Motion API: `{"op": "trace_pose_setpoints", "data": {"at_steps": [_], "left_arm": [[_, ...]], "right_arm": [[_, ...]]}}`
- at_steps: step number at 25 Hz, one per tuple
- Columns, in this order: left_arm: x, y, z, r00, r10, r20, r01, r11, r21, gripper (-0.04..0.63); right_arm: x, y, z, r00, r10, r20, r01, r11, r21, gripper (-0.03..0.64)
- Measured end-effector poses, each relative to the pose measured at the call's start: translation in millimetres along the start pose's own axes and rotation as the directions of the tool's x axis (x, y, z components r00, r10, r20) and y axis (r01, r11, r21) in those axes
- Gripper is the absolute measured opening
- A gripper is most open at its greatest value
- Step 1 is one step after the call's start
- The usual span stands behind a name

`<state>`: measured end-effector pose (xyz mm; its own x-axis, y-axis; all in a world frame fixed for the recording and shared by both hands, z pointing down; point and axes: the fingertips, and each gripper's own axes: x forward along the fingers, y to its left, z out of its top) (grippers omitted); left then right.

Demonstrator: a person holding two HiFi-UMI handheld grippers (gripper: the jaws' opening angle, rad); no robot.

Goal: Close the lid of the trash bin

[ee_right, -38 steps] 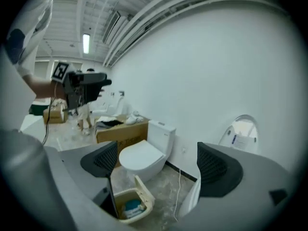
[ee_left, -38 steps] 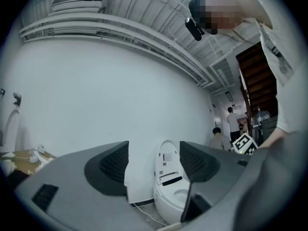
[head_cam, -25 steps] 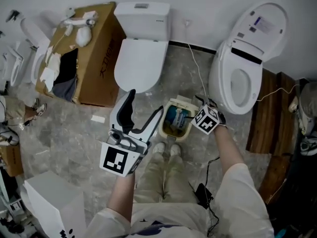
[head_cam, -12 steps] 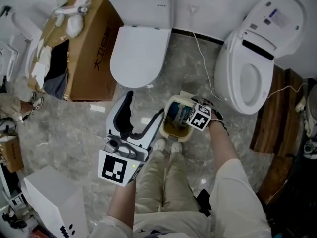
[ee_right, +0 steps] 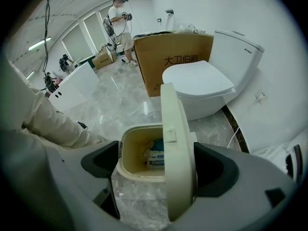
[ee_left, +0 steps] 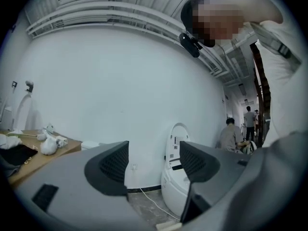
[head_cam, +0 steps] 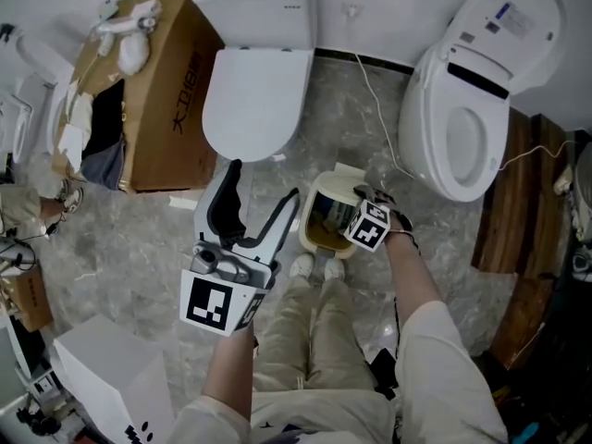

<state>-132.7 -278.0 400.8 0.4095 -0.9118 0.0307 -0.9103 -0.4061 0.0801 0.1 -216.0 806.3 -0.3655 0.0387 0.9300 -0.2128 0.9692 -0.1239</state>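
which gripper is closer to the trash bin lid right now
Right. The right gripper is at the lid, which stands upright between its open fingers. The left gripper is held off to the left of the trash bin, open and empty, clear of it.

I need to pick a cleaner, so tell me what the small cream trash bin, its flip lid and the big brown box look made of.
Small cream trash bin: likely moulded plastic, smooth, faintly glossy. Its flip lid: same cream plastic, with a moulded tab. Big brown box: cardboard, matte, printed side, open top.

Upright lid [ee_right: 177, 143] stands between the right gripper [ee_right: 159, 163] fingers [ee_right: 98, 162].
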Motion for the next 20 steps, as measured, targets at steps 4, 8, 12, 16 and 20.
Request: {"op": "trace_pose_setpoints", "data": {"at_steps": [4,8,12,16,20], "left_arm": [[-1.4,-1.7,-4.6,1.000,-0.014,0.002,0.014,1.000,0.008,0.307],[-0.1,-9.4,-15.1,0.999,-0.036,-0.015,0.037,0.999,0.011,0.307],[-0.3,-10.8,-23.2,0.999,-0.047,-0.018,0.047,0.998,0.028,0.307],[-0.8,-13.3,-34.6,0.998,-0.053,-0.023,0.054,0.998,0.032,0.307],[-4.6,-13.7,-42.9,0.998,-0.055,-0.020,0.055,0.998,0.029,0.307]], "right_arm": [[11.6,25.6,-3.5,1.000,0.004,0.024,-0.004,1.000,0.007,0.488],[23.8,49.3,-12.8,0.999,0.019,0.050,-0.020,1.000,0.018,0.491],[40.1,69.7,-18.2,0.998,0.030,0.057,-0.032,0.999,0.022,0.490],[57.2,84.8,-28.3,0.998,0.036,0.052,-0.037,0.999,0.012,0.488],[73.6,99.4,-34.2,0.997,0.051,0.055,-0.053,0.998,0.029,0.480]]}}
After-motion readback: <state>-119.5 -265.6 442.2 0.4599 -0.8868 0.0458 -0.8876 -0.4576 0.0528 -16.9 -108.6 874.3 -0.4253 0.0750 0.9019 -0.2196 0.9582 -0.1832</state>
